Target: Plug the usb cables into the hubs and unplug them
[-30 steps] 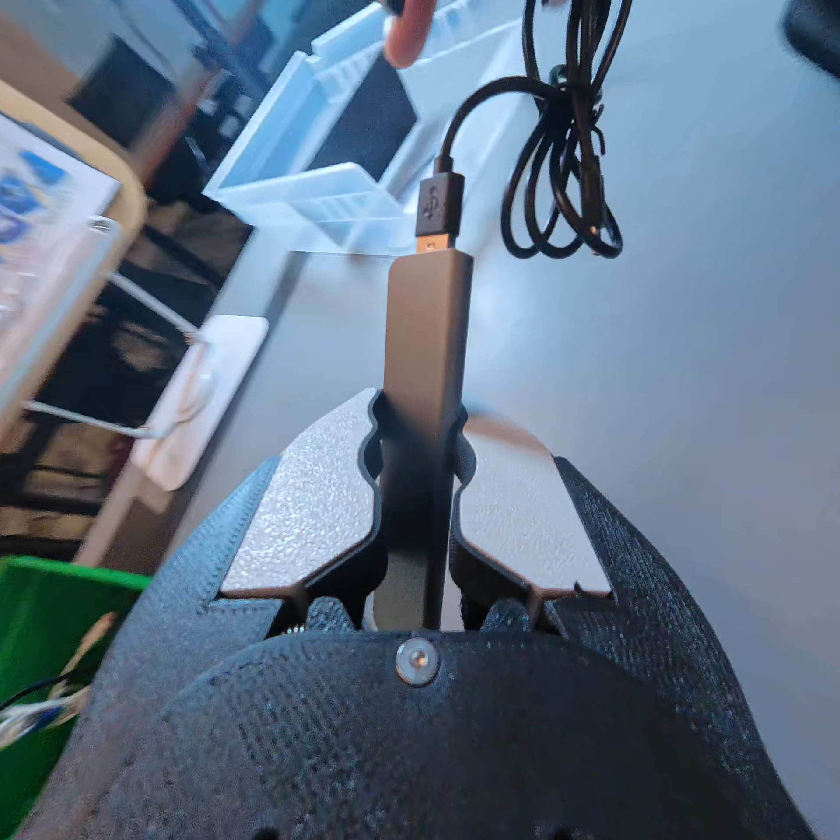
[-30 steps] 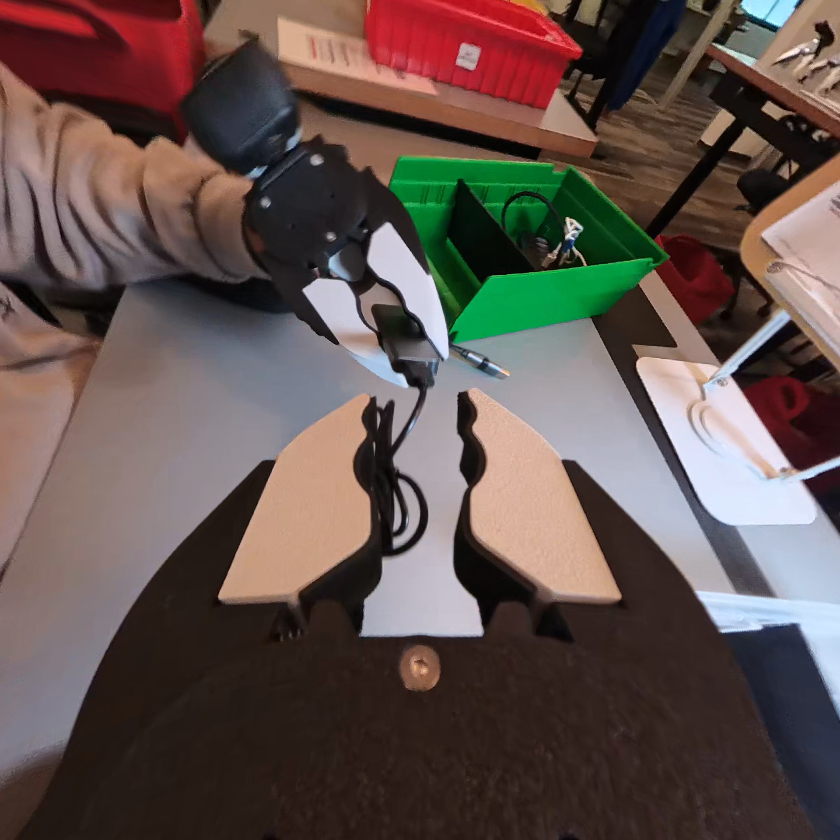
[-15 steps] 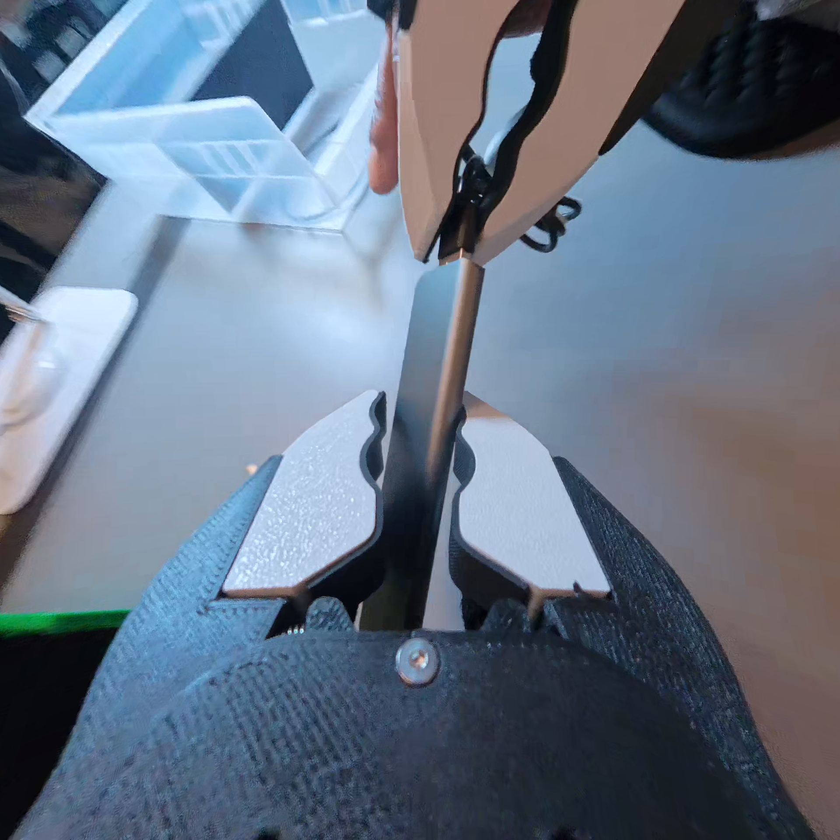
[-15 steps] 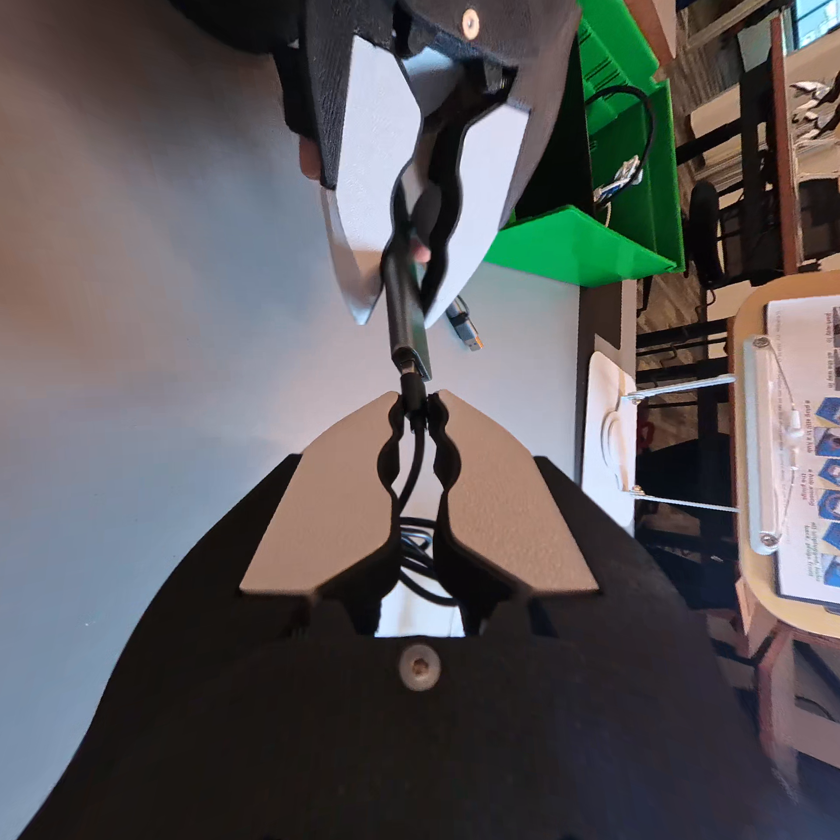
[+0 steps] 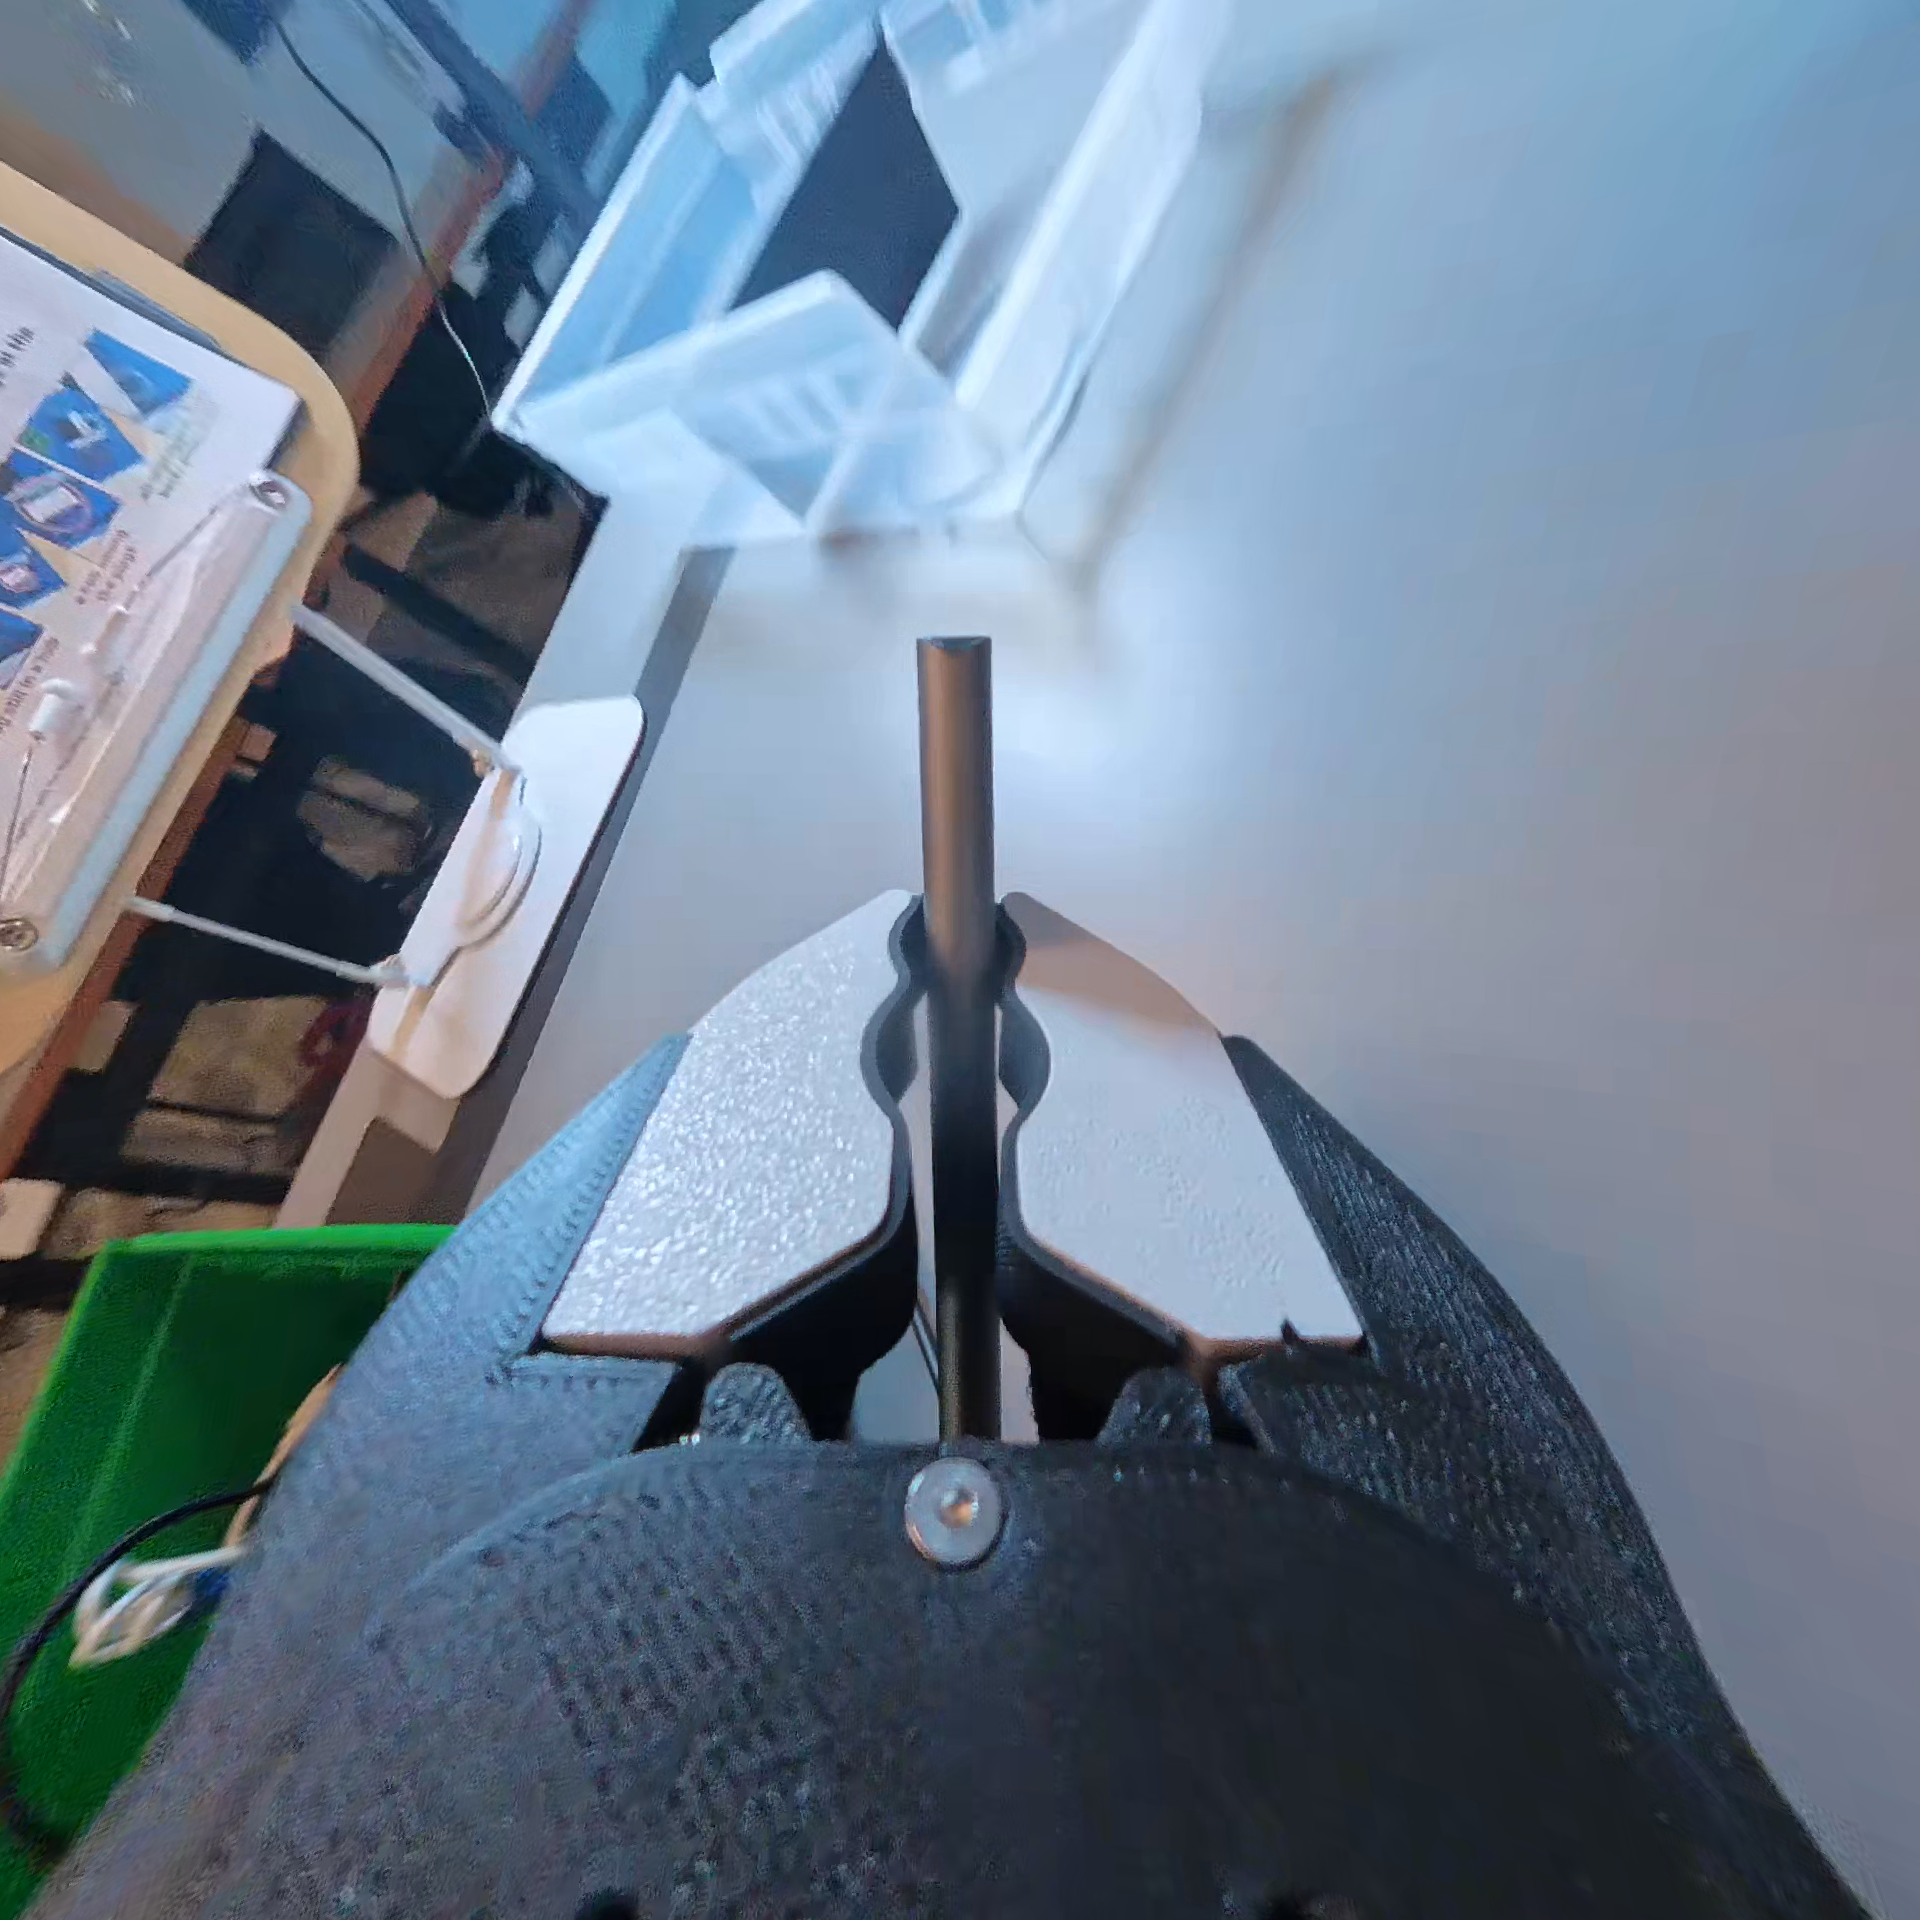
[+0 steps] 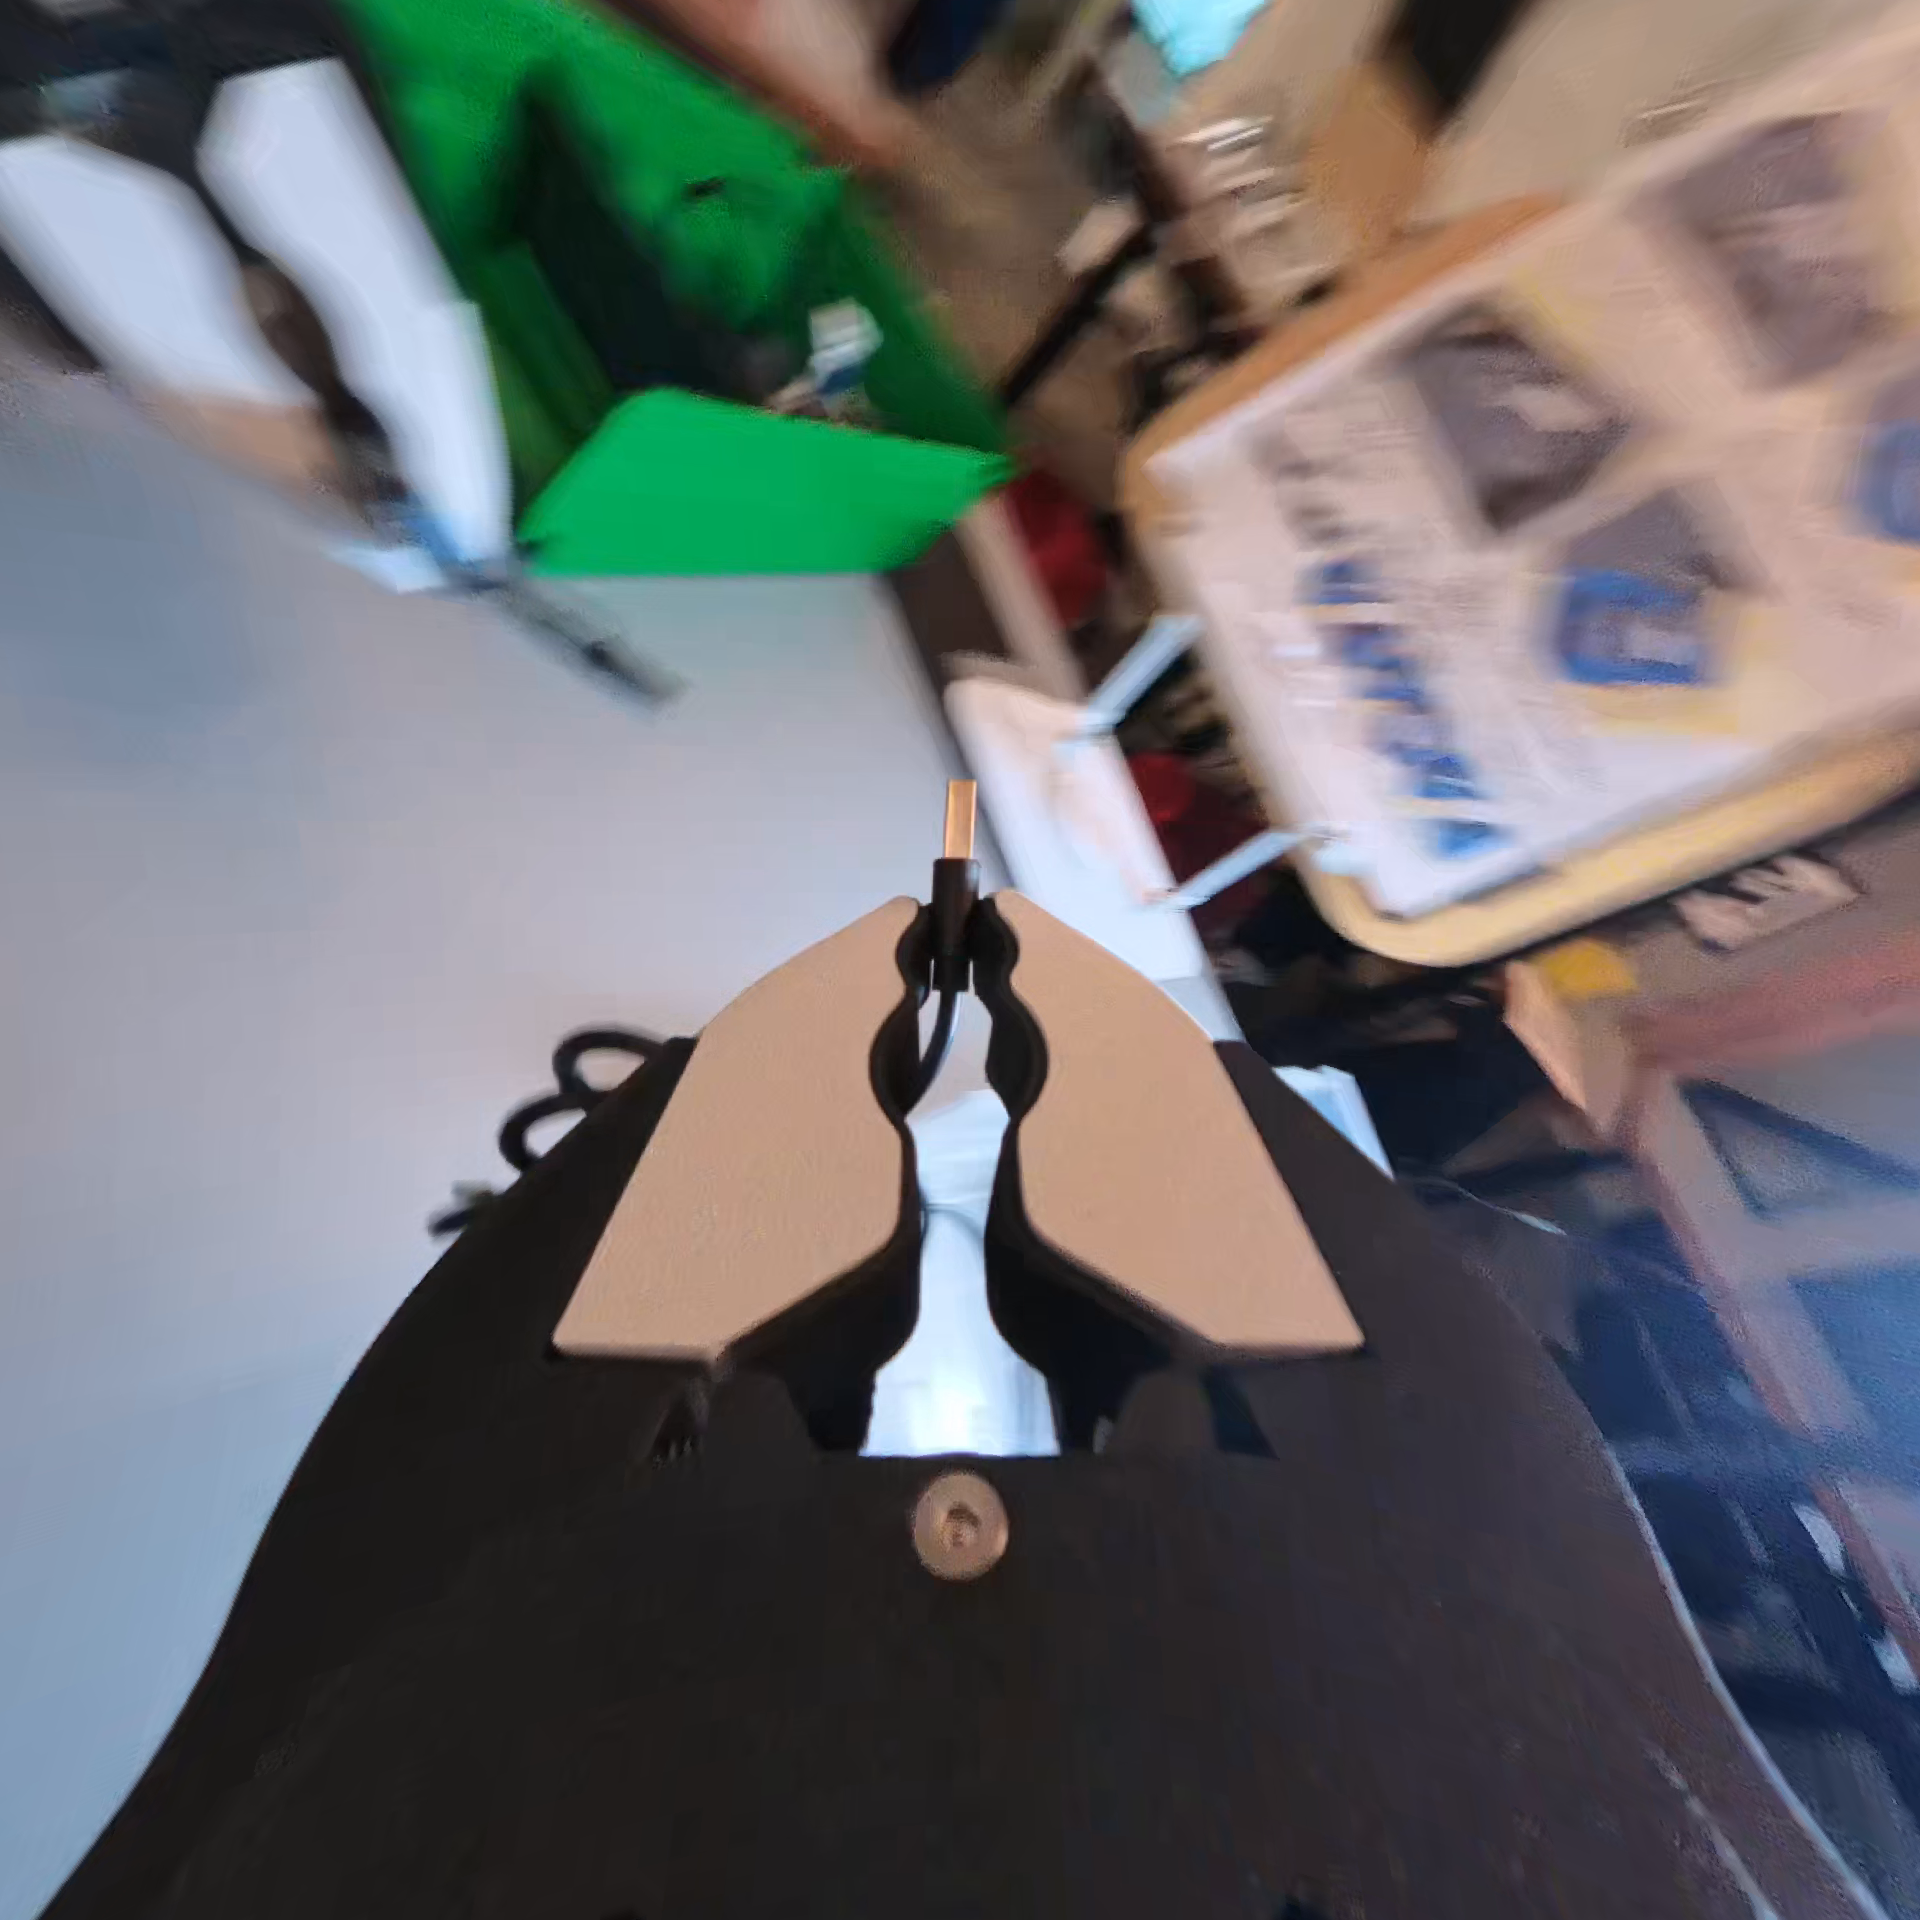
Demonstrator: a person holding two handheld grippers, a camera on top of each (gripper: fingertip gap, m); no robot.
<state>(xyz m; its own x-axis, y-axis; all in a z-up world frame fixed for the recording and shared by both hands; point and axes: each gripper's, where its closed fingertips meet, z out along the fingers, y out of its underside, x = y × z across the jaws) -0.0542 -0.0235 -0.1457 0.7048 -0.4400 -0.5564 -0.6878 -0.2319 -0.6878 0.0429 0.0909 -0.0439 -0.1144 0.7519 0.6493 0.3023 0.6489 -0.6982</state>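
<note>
My left gripper (image 5: 956,920) is shut on a slim dark grey USB hub (image 5: 956,790), seen edge-on and sticking out past the fingertips over the grey table (image 5: 1455,727). No cable is in its end. My right gripper (image 6: 958,912) is shut on the black USB cable's plug (image 6: 956,894), whose bare metal tip (image 6: 960,819) points forward, free of the hub. The cable's coils (image 6: 561,1101) hang at the lower left of that gripper. The left gripper (image 6: 416,457) shows blurred at the upper left of the right wrist view, with the hub (image 6: 561,623) sticking out of it.
A green bin (image 5: 156,1403) (image 6: 727,488) holding cables stands at the table's edge. A clear plastic organiser (image 5: 831,343) stands at the far end. A white stand base (image 5: 509,894) and a tan board with printed sheets (image 5: 135,540) lie past the table's edge.
The right gripper closed on the cable's plug at the hub's end, then pulled it out. The two grippers have moved apart; the hub's end is now bare.
</note>
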